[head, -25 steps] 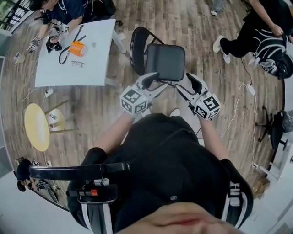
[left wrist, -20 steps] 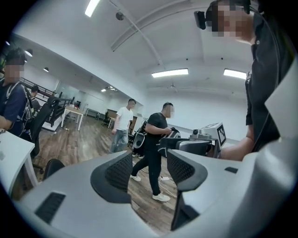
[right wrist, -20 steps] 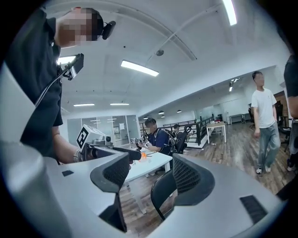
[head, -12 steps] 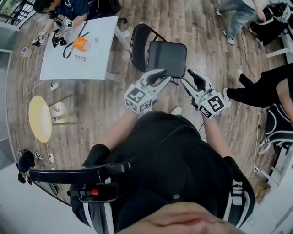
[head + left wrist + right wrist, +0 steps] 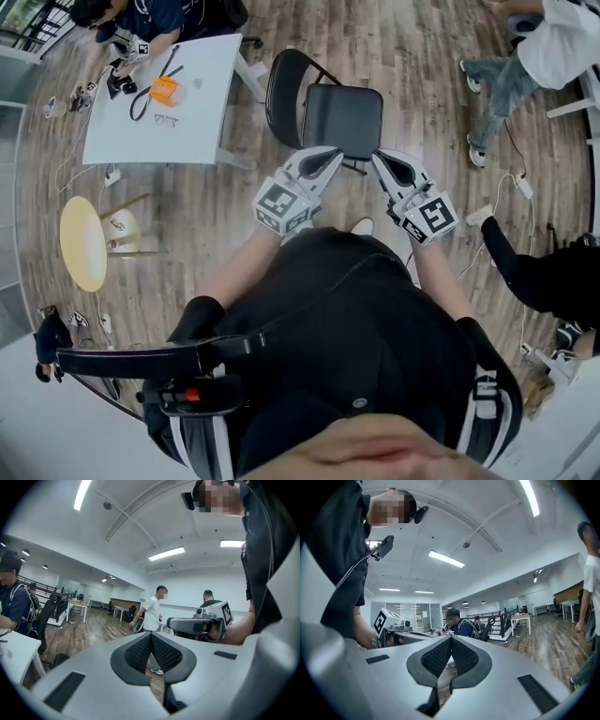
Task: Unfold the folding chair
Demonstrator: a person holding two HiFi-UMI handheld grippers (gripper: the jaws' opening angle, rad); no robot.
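The folding chair [image 5: 342, 117] stands on the wooden floor [image 5: 216, 202] straight ahead of the person. Its dark seat [image 5: 343, 122] lies flat and open to the camera, and its backrest [image 5: 270, 98] curves up at the seat's left side in the head view.

Both pairs of tongs reach toward the seat's near edge. The left tongs [image 5: 330, 154] point at the near left corner and the right tongs [image 5: 379, 159] at the near right corner. The tips sit right at that edge, but the head view does not settle whether they touch it.

Both pairs have just been closing. In the left gripper view the left tongs [image 5: 151, 648] have their ribbed pads pressed flat together with nothing between them. The right gripper view shows the same for the right tongs [image 5: 451, 656]. Both cameras look level across the room, and the chair does not appear in either view. Each catches the other pair close alongside.

Left of the chair stands a white bench [image 5: 187, 131] that carries an orange object [image 5: 161, 93]. A round yellow table [image 5: 82, 258] sits nearer on the floor, well apart from the chair.
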